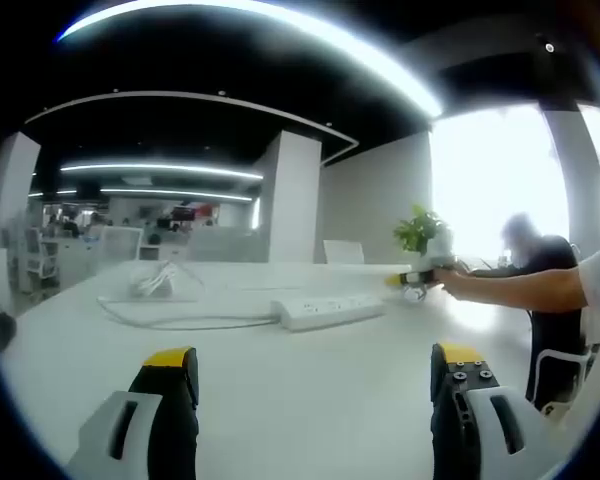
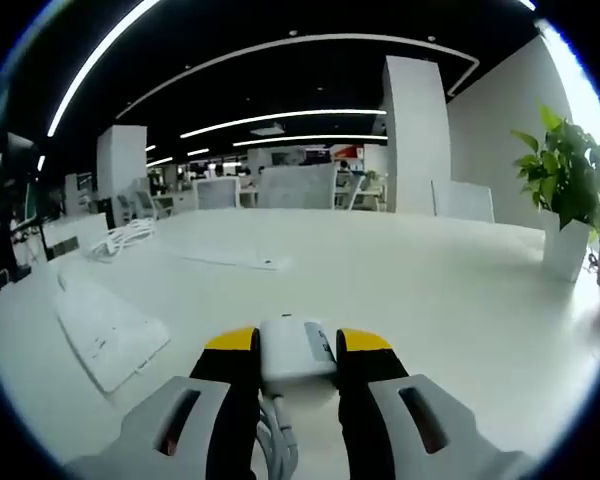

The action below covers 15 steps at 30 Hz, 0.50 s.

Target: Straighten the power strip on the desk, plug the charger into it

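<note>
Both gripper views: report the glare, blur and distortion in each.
Left gripper view: the window is blown out white, and a person before it is blurred. Right gripper view: glare washes the edge beside the potted plant; the ceiling light strips bow from fisheye distortion.

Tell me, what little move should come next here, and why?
Probably bring the right gripper, shut on the white charger, toward the power strip. The strip lies on the desk with nothing plugged in, and the left gripper hangs open, short of it.

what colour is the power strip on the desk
White, like its cable; the power strip shows best in the left gripper view, lying on the white desk.
</note>
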Motion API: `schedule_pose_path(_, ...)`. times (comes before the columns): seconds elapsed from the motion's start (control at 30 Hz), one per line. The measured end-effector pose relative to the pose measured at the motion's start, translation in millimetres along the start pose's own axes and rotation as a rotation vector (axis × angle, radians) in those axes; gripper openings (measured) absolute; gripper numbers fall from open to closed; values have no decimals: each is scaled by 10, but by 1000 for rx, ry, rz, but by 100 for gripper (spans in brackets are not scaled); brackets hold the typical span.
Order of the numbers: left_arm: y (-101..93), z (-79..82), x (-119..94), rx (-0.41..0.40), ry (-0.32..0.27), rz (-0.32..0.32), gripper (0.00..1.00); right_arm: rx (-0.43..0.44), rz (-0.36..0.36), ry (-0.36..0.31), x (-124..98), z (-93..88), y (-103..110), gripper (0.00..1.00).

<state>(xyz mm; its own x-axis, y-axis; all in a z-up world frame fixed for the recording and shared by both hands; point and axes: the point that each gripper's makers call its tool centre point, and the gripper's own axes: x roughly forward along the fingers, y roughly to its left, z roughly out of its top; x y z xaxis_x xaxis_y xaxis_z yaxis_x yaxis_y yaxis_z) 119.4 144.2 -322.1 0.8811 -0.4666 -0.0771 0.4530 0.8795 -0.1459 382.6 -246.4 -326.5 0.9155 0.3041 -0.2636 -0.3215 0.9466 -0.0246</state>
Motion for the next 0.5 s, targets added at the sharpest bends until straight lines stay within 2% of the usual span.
schedule_pose_path(0.5, 16, 33, -21, 2, -5, 7, 99, -32, 76, -20, -105, 186, 249, 27)
